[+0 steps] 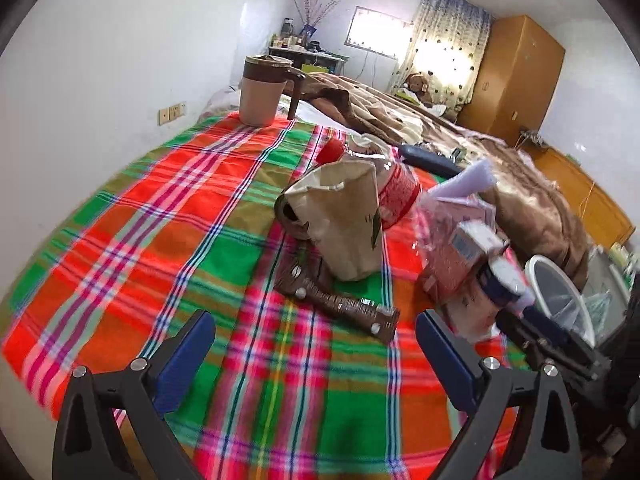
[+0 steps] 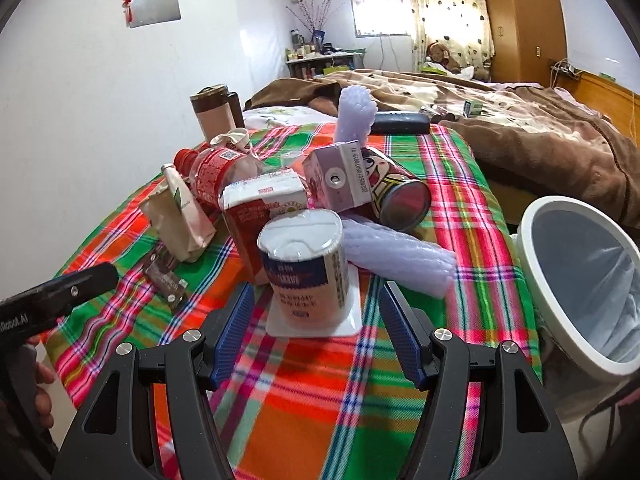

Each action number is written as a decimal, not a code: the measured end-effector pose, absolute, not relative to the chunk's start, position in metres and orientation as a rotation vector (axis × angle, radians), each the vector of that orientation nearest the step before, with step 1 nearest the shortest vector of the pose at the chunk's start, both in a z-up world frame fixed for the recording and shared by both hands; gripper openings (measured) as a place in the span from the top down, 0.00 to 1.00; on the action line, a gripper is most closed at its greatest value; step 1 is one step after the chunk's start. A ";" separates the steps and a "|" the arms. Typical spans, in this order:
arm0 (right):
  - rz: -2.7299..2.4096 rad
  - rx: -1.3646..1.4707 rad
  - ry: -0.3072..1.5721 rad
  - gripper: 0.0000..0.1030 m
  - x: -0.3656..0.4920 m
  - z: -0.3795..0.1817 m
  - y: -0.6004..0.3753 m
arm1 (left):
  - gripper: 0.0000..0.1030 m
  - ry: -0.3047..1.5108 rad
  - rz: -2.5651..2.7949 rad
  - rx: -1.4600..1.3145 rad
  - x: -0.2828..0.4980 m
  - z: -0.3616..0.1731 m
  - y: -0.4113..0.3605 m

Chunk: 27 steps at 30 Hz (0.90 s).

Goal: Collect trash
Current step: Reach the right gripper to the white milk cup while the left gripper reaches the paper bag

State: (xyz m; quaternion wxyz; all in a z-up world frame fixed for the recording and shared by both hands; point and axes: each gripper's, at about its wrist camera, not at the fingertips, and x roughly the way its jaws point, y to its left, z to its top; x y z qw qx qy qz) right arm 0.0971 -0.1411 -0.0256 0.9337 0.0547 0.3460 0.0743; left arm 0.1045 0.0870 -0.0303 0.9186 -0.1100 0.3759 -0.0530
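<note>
A heap of trash lies on the plaid blanket (image 2: 320, 400). An upturned white and blue yoghurt cup (image 2: 308, 272) stands at the front. My right gripper (image 2: 316, 320) is open, a blue finger on each side of the cup's base, not closed on it. Behind the cup lie a red carton (image 2: 260, 208), a purple carton (image 2: 336, 176), a red can (image 2: 400, 196), a plastic bottle (image 2: 212, 172) and foam sheets (image 2: 392, 252). My left gripper (image 1: 316, 344) is open and empty above the blanket, just short of a brown wrapper (image 1: 336, 300) and a paper bag (image 1: 344, 220).
A white bin (image 2: 580, 280) with a liner stands off the blanket's right edge. A brown mug (image 1: 264, 92) sits at the far edge and a black case (image 2: 400, 122) beside it. A bed with a brown cover (image 2: 520, 128) fills the right.
</note>
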 end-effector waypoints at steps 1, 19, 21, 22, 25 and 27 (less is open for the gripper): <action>0.152 0.114 0.712 0.36 0.099 -0.026 -0.140 | 0.02 0.776 -0.112 -0.233 0.109 -0.031 0.088; 0.119 0.136 0.741 0.54 0.113 -0.030 -0.143 | 0.05 0.807 -0.115 -0.272 0.177 -0.033 0.074; 0.129 0.140 0.738 0.54 0.113 -0.030 -0.143 | 0.06 0.816 -0.111 -0.294 0.184 -0.036 0.076; 0.131 0.140 0.736 0.54 0.113 -0.030 -0.143 | 0.07 0.818 -0.106 -0.299 0.186 -0.037 0.076; 0.135 0.143 0.733 0.54 0.112 -0.030 -0.144 | 0.10 0.818 -0.092 -0.294 0.193 -0.039 0.075; 0.136 0.139 0.731 0.54 0.112 -0.030 -0.144 | 0.16 0.829 -0.097 -0.300 0.196 -0.040 0.073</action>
